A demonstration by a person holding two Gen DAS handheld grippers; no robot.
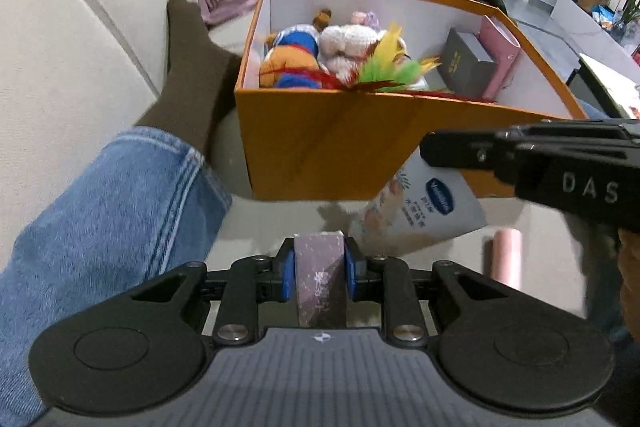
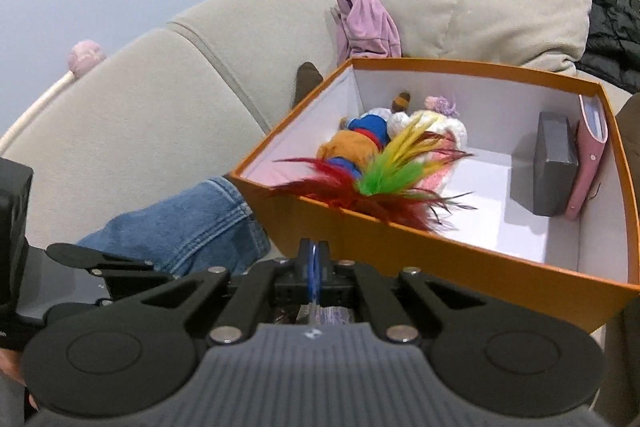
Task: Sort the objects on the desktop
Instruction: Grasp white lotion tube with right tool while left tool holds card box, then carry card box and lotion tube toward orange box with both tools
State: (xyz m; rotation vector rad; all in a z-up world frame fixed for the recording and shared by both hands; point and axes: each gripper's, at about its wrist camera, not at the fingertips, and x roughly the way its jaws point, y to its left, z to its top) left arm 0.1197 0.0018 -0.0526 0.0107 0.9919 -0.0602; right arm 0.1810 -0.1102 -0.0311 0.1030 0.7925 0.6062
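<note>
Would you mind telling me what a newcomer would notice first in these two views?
The open orange box on the sofa dominates, with bright feathers draped over its near rim and plush toys behind them. In front, the left gripper is clamped on a small purple box, while the right gripper holds a white lotion packet.

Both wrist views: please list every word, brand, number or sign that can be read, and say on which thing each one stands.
"DAS": raised letters on the black body of the right gripper, seen in the left wrist view.
"Vaseline": blue oval logo on the white tube, only just readable; the characters under it are too blurred.
Gold mark on the grey box: too small to read.
Print on the purple box in the left gripper: too blurred.
Right wrist view: none.
</note>
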